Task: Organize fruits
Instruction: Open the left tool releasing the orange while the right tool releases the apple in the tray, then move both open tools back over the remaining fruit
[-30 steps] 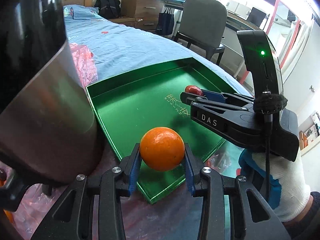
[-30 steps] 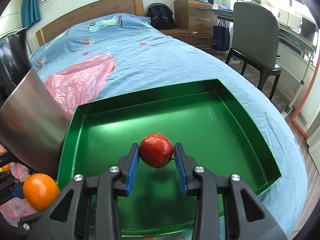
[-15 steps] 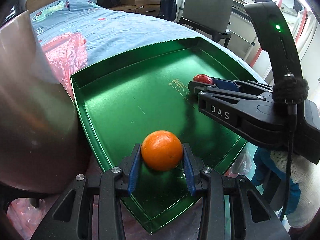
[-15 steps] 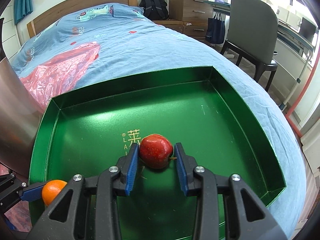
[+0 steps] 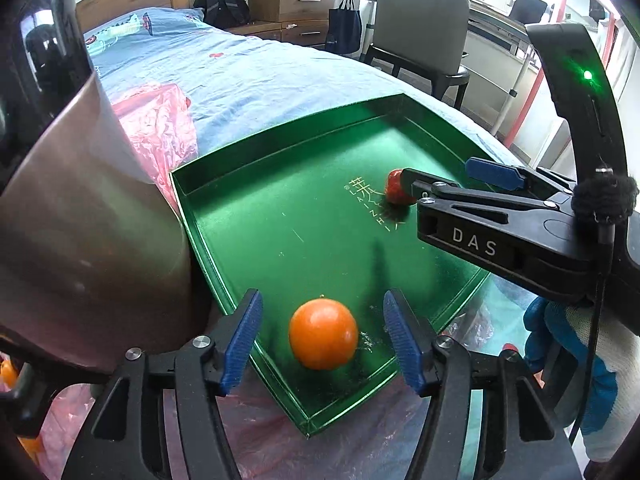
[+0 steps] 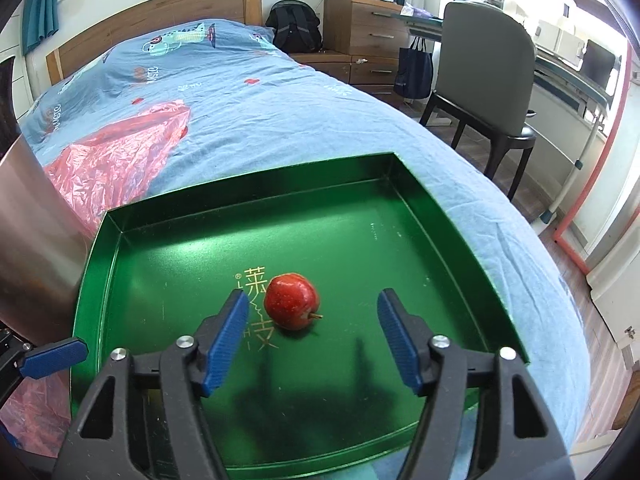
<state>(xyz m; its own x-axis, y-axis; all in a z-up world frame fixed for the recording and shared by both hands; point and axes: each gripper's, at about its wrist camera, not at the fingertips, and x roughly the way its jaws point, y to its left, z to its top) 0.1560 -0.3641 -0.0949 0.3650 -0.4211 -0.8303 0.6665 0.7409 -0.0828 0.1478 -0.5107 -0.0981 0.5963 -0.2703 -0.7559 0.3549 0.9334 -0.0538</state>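
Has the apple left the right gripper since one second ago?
Yes. The right gripper has opened, and the apple now rests on the green tray beside its gold lettering.

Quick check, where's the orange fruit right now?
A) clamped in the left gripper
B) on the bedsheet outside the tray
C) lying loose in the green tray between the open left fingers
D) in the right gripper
C: the round orange fruit rests on the green metal tray, clear of the left gripper and its spread blue-padded fingers.
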